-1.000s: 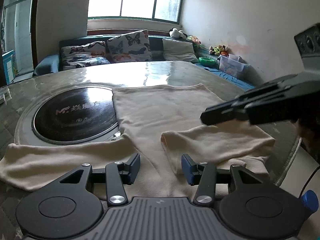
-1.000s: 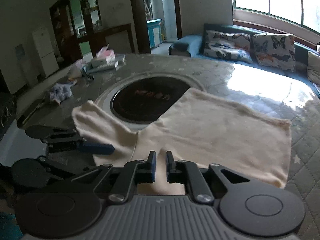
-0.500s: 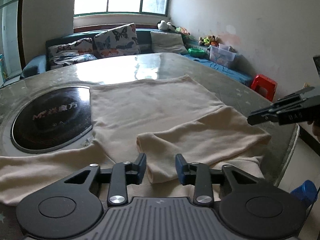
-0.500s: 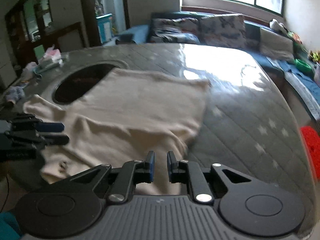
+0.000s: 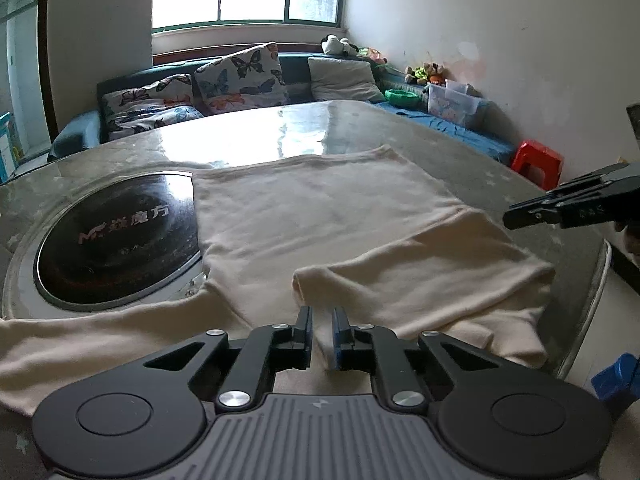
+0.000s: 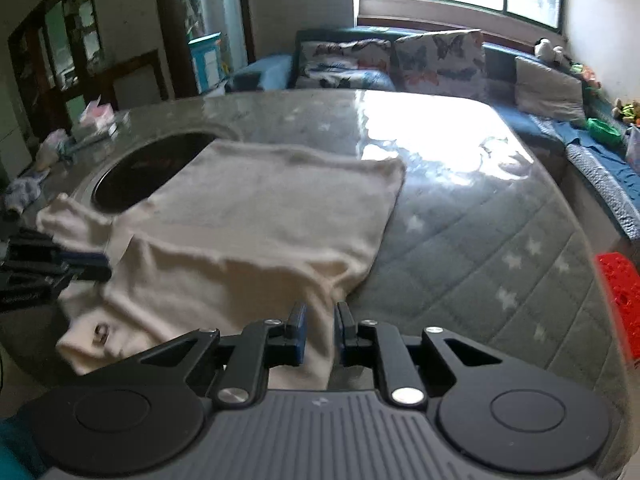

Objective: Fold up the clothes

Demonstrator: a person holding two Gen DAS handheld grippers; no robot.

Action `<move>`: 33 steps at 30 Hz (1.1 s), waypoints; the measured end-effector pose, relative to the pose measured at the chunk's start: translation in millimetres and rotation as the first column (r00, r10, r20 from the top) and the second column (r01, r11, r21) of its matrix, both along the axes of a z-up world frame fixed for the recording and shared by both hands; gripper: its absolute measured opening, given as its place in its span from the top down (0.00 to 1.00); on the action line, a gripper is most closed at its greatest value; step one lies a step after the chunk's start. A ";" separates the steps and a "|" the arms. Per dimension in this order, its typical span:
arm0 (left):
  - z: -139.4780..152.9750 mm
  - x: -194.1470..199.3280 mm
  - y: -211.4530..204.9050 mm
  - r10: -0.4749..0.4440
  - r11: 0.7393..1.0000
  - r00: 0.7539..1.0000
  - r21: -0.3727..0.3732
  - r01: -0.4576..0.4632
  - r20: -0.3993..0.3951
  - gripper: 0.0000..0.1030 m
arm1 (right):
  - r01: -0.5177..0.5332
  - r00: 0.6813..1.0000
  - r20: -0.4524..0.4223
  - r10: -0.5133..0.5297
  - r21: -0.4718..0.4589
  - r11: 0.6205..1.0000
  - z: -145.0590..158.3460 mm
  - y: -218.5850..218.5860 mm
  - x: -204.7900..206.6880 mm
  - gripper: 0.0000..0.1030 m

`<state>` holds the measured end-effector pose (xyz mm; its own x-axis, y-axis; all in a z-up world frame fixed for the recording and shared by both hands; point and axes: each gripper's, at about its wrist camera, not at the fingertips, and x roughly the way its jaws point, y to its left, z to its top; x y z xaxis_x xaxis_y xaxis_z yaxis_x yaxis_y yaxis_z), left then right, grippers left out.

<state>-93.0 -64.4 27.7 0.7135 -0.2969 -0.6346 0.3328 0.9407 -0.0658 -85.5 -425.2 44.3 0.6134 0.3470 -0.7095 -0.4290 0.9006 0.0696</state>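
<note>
Left wrist view: your left gripper [image 5: 321, 322] sits low over the near edge of the cream shirt [image 5: 320, 216], and its jaws are closing with the end of the folded-over sleeve [image 5: 420, 280] bunched between the pads, so the cloth is pinched there. The shirt lies spread on the round table [image 5: 280, 128], its body flat toward the window and its left edge overlapping the rim of the dark round cooktop [image 5: 116, 236] set into the tabletop. One sleeve runs out flat to the left along the near edge, beside the cooktop; the other is folded in across the lower body of the shirt. Your right gripper [image 5: 510, 218] shows at the right edge of this view, hovering above the table just past the shirt's right side, jaws narrow. In the right wrist view, your right gripper [image 6: 320, 326] has its jaws nearly closed with a fold of the shirt [image 6: 260, 216] running up between them at the table's near edge; the pads seem to press on the cloth. The left gripper [image 6: 96, 266] shows at the far left there, at the shirt's collar end. A red stool [image 5: 536, 160] stands on the floor beyond the table, and a sofa [image 5: 80, 136] with butterfly cushions [image 5: 240, 76] lines the wall under the window.
</note>
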 end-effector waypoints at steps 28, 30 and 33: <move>28.3 -0.5 -13.3 0.005 0.999 0.997 0.045 -0.009 0.073 0.95 | -0.114 0.993 0.010 0.114 -0.013 0.993 -7.7 -3.2 -31.5 0.75; 24.3 -0.7 -11.9 0.008 0.999 0.999 0.050 -0.011 0.054 0.95 | -0.125 0.992 -0.024 0.124 -0.042 0.991 -14.8 1.0 -32.4 0.75; 15.2 -1.3 -9.9 0.000 0.998 1.000 0.070 -0.001 0.017 0.95 | -0.129 0.991 -0.046 0.127 -0.044 0.991 -16.6 -0.6 -30.9 0.75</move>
